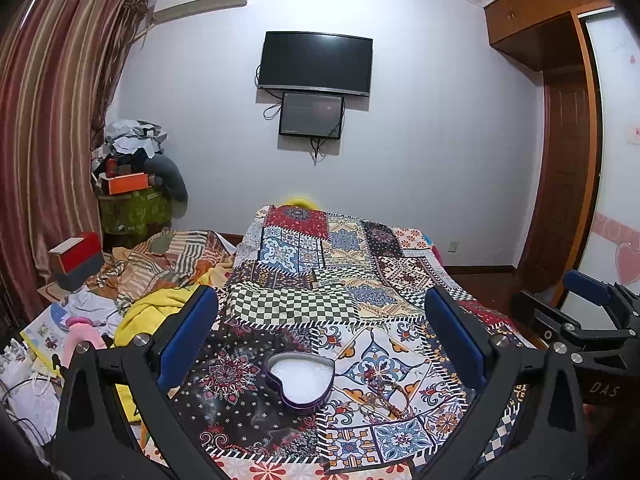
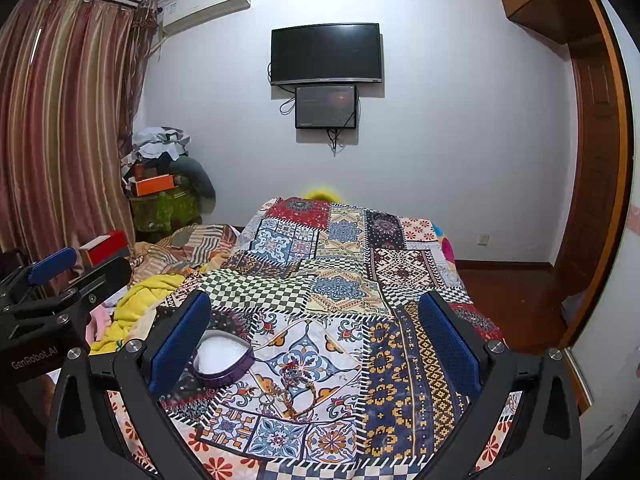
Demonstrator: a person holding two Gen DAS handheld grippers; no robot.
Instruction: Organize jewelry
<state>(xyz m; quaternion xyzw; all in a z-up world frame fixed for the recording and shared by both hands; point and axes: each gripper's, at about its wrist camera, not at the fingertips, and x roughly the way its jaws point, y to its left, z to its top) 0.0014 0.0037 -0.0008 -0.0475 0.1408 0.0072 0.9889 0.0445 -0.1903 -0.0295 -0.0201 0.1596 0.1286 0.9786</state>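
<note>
Nearest, the left hand-held gripper (image 1: 320, 344) hovers over the bed with its blue-padded fingers spread wide and nothing between them. The right hand-held gripper (image 2: 316, 340) hangs beside it, likewise wide apart and empty. Below them, on the patchwork bedspread (image 2: 400, 360) near the bed's near edge, sits a purple heart-shaped tin (image 1: 301, 382), lid off, with white padding inside. Just right of the tin, a small tangle of jewelry (image 2: 286, 390) lies on the cloth, apart from the tin. Further left, a yellow blanket (image 1: 156, 312) is heaped at the bed's side. On the far wall hangs a dark television (image 1: 316, 62).
</note>
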